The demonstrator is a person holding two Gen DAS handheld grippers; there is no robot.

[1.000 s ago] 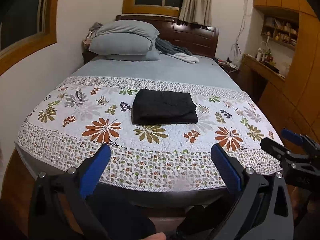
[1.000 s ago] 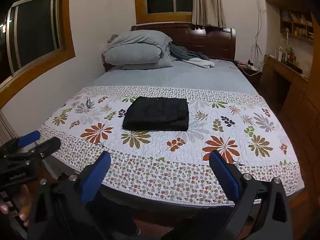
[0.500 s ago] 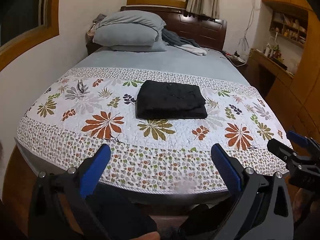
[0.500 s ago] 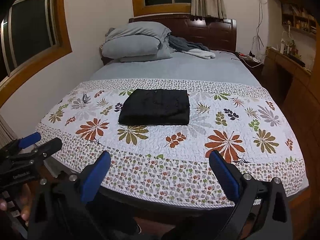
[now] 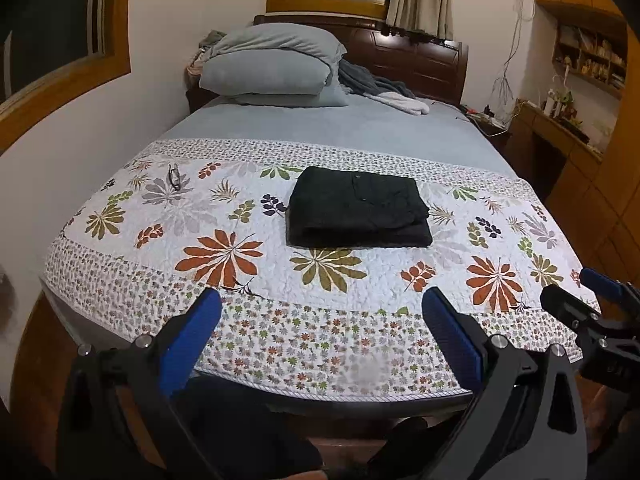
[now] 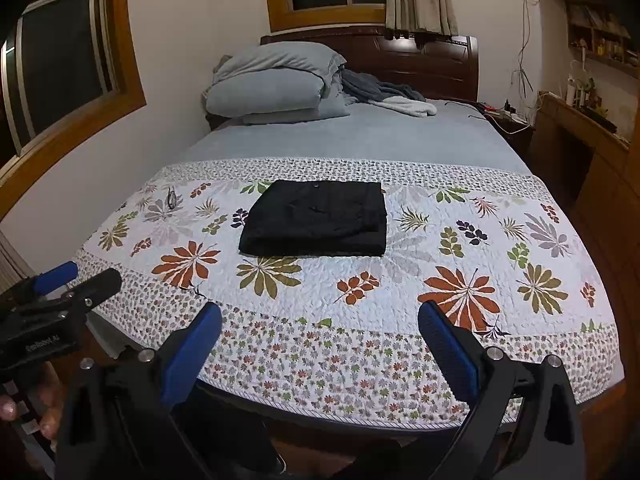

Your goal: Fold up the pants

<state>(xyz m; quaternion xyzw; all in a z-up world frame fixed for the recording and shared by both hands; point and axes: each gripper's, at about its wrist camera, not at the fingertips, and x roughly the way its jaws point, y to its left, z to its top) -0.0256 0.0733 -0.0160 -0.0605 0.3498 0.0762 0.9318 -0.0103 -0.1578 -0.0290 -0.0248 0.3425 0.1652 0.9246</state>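
Black pants [image 5: 358, 208] [image 6: 316, 218] lie folded into a neat rectangle in the middle of the floral quilt [image 5: 240, 216] [image 6: 460, 248]. My left gripper [image 5: 322, 312] hangs open off the foot of the bed, well short of the pants, with nothing between its blue pads. My right gripper [image 6: 320, 322] is likewise open and empty, near the foot edge. In the left wrist view the right gripper [image 5: 596, 300] shows at the far right edge. The left gripper [image 6: 68, 280] shows at the far left of the right wrist view, held by a hand [image 6: 24, 412].
Eyeglasses [image 5: 174, 176] [image 6: 172, 198] lie on the quilt's far left. Stacked grey pillows [image 5: 276, 70] [image 6: 276, 80] and a crumpled blanket [image 5: 384, 90] sit by the dark headboard [image 6: 420, 64]. A wooden desk and shelves [image 5: 560, 128] stand to the right, a wall to the left.
Both views have tilted down and shifted slightly, so the bed and the pants appear lower and a little closer. The pants have not moved. Both grippers stay open.
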